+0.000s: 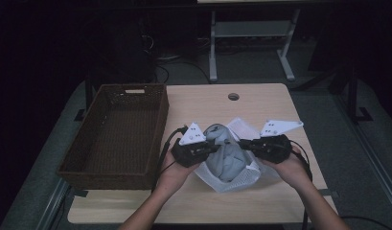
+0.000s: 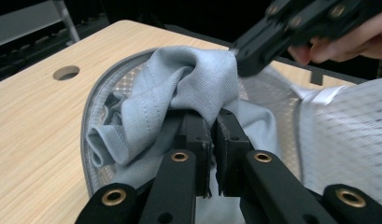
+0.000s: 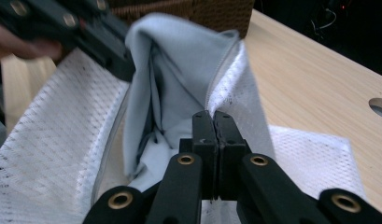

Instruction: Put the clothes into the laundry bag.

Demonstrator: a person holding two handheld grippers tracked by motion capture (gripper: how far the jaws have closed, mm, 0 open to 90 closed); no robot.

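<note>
We work at a pale wooden desk, with a dark wicker basket standing along its left side, well apart from the job itself. In the middle of the desk lies a white mesh laundry bag, its zipped mouth open, and a grey garment sits bunched half inside it, rising in a crumpled peak above the mesh.

Our left gripper has its fingers pinched nearly together on a fold of the grey cloth, right at the bag's mouth. Our right gripper has its fingers pressed tight on the bag's zipper edge, holding that rim up and open beside the garment.

We judge the step in hand to be moving the garment through the bag's mouth, though in or out we cannot tell. To do it well, we should keep the right side's hold on the rim steady so the mouth stays wide, and move the left fold smoothly along the opening so the cloth does not snag on the zipper teeth. If the fold is thin it may slip, so we should take slack gradually.
</note>
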